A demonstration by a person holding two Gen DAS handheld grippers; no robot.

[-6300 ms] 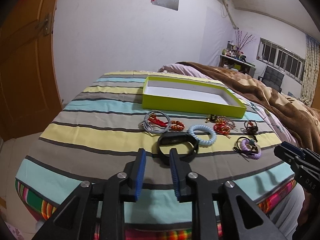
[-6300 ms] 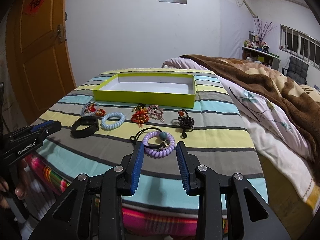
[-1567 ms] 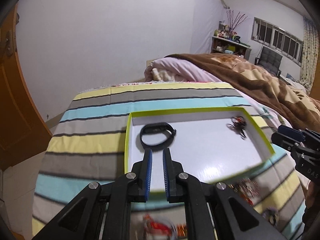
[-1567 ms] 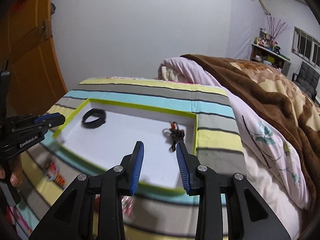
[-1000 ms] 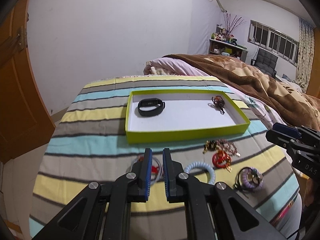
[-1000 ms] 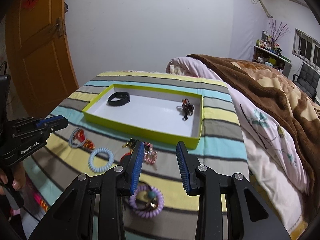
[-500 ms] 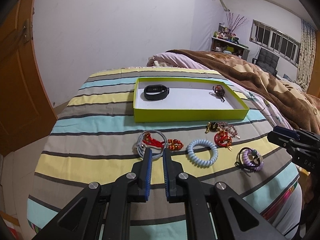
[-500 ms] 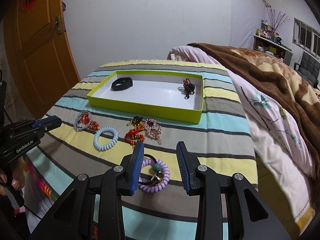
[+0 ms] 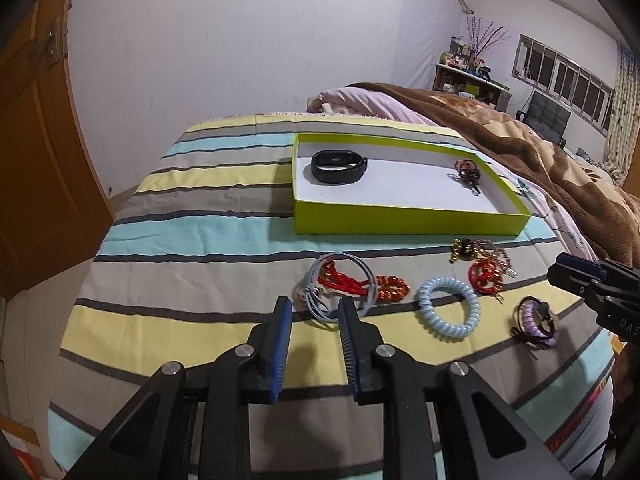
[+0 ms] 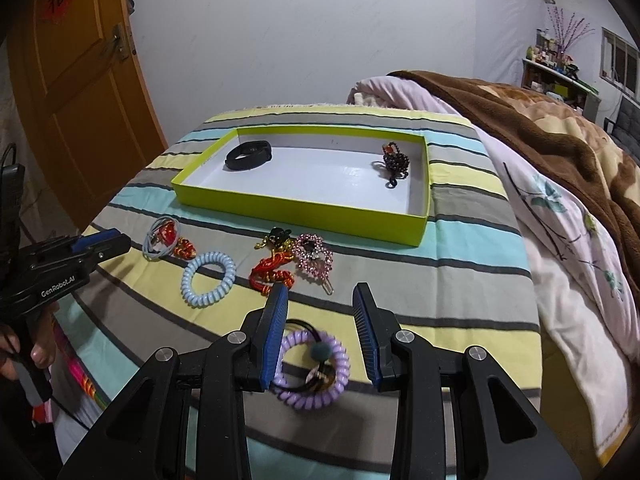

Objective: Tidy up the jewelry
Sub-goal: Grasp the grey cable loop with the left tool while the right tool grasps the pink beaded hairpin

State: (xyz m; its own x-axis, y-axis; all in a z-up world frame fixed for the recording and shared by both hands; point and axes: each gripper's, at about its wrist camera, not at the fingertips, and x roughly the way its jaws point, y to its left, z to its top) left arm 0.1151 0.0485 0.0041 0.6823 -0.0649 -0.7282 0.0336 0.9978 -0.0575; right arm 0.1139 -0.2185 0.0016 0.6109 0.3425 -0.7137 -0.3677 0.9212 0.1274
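Note:
A lime-green tray (image 9: pixel 408 222) (image 10: pixel 304 210) on the striped bedspread holds a black band (image 9: pixel 339 165) (image 10: pixel 249 155) and a dark beaded piece (image 9: pixel 468 170) (image 10: pixel 395 162). My left gripper (image 9: pixel 314 312) is open and empty, just short of a grey ring with red beads (image 9: pixel 340 286) (image 10: pixel 166 238). My right gripper (image 10: pixel 320 298) is open over a purple spiral hair tie (image 10: pixel 314 368) (image 9: pixel 536 320). A light-blue spiral tie (image 9: pixel 448 312) (image 10: pixel 208 278), a red knot ornament (image 10: pixel 274 272) (image 9: pixel 486 276) and a pink rhinestone clip (image 10: pixel 314 258) lie between them.
The striped bedspread (image 9: pixel 192 216) drops off at the near and left edges. A brown blanket (image 10: pixel 560 140) and pink quilt (image 10: pixel 568 240) lie to the right. An orange door (image 10: pixel 76 92) stands at the left.
Both grippers have drawn back from the tray toward the near items. The left jaws, narrow before, have opened wider. The right gripper has come down over the purple hair tie.

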